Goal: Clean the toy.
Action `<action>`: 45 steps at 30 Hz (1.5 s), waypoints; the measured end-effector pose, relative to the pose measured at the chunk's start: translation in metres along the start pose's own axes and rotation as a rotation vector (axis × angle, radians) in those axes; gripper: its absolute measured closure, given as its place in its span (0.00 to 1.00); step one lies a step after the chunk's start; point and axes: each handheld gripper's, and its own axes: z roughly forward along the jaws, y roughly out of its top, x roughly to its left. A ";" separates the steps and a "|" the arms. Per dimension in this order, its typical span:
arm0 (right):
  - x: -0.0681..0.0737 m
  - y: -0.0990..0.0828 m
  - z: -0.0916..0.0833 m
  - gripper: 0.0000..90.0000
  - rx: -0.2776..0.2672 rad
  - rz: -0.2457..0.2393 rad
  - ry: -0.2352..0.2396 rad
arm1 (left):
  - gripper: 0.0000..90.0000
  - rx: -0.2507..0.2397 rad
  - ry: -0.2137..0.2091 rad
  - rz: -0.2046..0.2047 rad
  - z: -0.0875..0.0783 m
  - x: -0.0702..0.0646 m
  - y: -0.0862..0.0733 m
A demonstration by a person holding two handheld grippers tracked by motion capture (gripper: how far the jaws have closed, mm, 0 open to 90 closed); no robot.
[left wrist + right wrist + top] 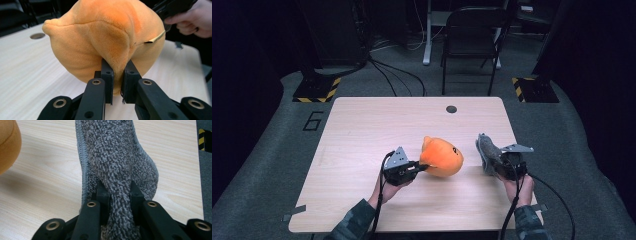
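Left gripper view, left hand-held gripper (pixel 117 75) pinching rounded orange plush toy (pixel 105 37), right hand-held gripper (pixel 117 192) clamping nubby grey cloth (pixel 112 152)

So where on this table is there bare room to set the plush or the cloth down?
The far half of the table is bare up to the round cable hole, as are the left side and near edge. It is crowded mid-right: the left gripper clamps the orange plush, the right gripper the grey cloth.

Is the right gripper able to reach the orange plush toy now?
Probably not to grasp it: the right gripper is shut on the grey cloth, so its jaws are occupied. The orange plush toy is near, with bare table between.
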 end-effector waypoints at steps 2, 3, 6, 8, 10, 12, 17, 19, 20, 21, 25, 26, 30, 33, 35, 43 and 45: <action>0.001 0.001 0.000 0.85 -0.003 0.000 0.002 | 0.91 0.012 -0.015 -0.053 -0.002 -0.001 0.004; 0.001 0.001 -0.001 0.85 -0.006 0.000 0.004 | 0.91 0.015 -0.015 -0.078 -0.002 -0.001 0.005; 0.002 0.002 -0.001 0.85 -0.012 -0.005 0.007 | 0.91 0.035 -0.020 -0.167 -0.004 0.000 0.008; 0.004 0.004 -0.003 0.85 -0.011 -0.002 0.010 | 0.91 0.047 -0.032 -0.228 -0.004 0.003 0.008; 0.006 0.006 -0.004 0.85 -0.020 -0.006 0.016 | 0.91 0.062 -0.046 -0.294 -0.003 0.006 0.006; 0.008 0.009 -0.008 0.85 -0.028 -0.021 0.020 | 0.91 0.078 -0.056 -0.334 -0.002 0.009 0.004; 0.021 0.022 -0.022 0.85 -0.072 -0.040 0.064 | 0.91 0.097 -0.075 -0.405 0.005 0.015 -0.004; 0.026 0.026 -0.026 0.85 -0.082 -0.046 0.080 | 0.90 0.099 -0.081 -0.415 0.007 0.015 -0.006; 0.041 0.034 -0.033 0.85 -0.108 -0.061 0.119 | 0.90 0.107 -0.080 -0.425 0.010 0.016 -0.008; 0.050 0.038 -0.035 0.85 -0.115 -0.072 0.140 | 0.90 0.110 -0.082 -0.430 0.011 0.016 -0.010; 0.090 0.054 -0.041 0.85 -0.139 -0.120 0.235 | 0.90 0.117 -0.082 -0.440 0.016 0.014 -0.015; 0.090 0.054 -0.041 0.85 -0.139 -0.120 0.235 | 0.90 0.117 -0.082 -0.440 0.016 0.014 -0.015; 0.127 0.060 -0.028 0.85 -0.129 -0.164 0.299 | 0.90 0.116 -0.093 -0.443 0.020 0.011 -0.020; 0.137 0.062 -0.019 0.85 -0.119 -0.167 0.319 | 0.90 0.116 -0.093 -0.443 0.022 0.008 -0.020; 0.141 0.063 -0.014 0.85 -0.113 -0.182 0.310 | 0.90 0.116 -0.086 -0.434 0.022 0.009 -0.021; 0.128 0.049 0.005 0.86 -0.076 -0.204 0.236 | 0.90 0.127 -0.095 -0.422 0.026 0.006 -0.024; 0.120 0.046 0.005 0.86 -0.070 -0.219 0.202 | 0.90 0.127 -0.094 -0.416 0.027 0.005 -0.024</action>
